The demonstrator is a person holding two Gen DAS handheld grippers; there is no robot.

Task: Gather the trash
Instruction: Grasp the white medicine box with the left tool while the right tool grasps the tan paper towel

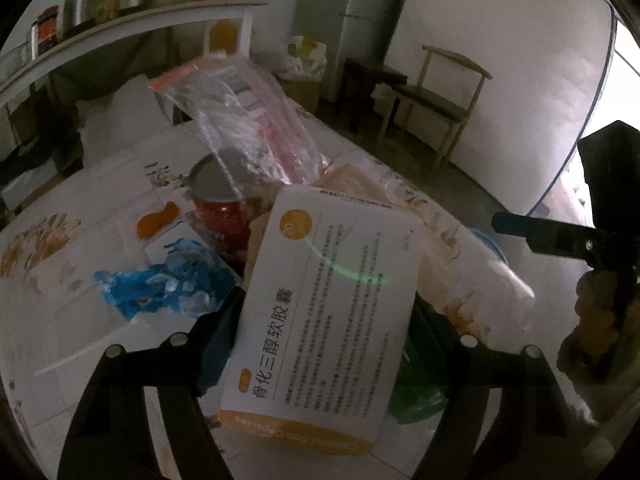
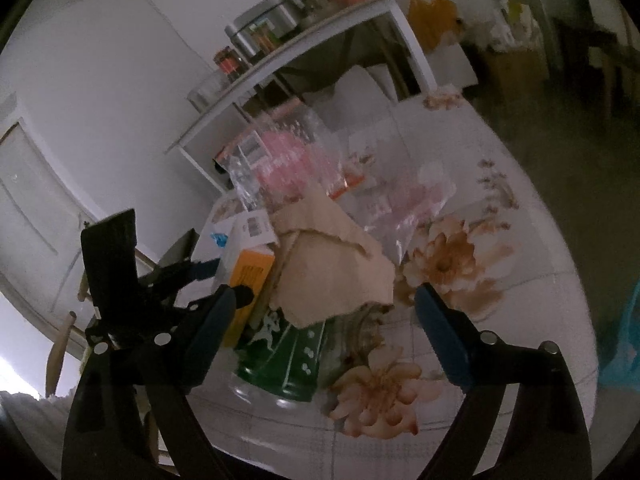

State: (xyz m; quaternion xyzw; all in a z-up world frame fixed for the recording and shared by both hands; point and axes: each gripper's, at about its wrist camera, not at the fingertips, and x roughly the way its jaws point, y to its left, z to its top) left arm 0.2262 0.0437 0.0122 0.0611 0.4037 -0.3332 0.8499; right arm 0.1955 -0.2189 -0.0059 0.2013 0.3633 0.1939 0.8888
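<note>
A white medicine box with an orange band stands tilted between the fingers of my left gripper, which is shut on its long edges. In the right wrist view the same box shows its orange side in the left gripper. My right gripper is open, its blue fingers standing apart over a torn brown cardboard piece and a green bottle, touching neither. A red can, a crumpled blue wrapper and a clear plastic bag lie in the pile.
The trash lies on a table with a flowered cloth. An orange peel lies left of the can. A white shelf with pots and jars stands behind the table. A wooden chair is by the far wall.
</note>
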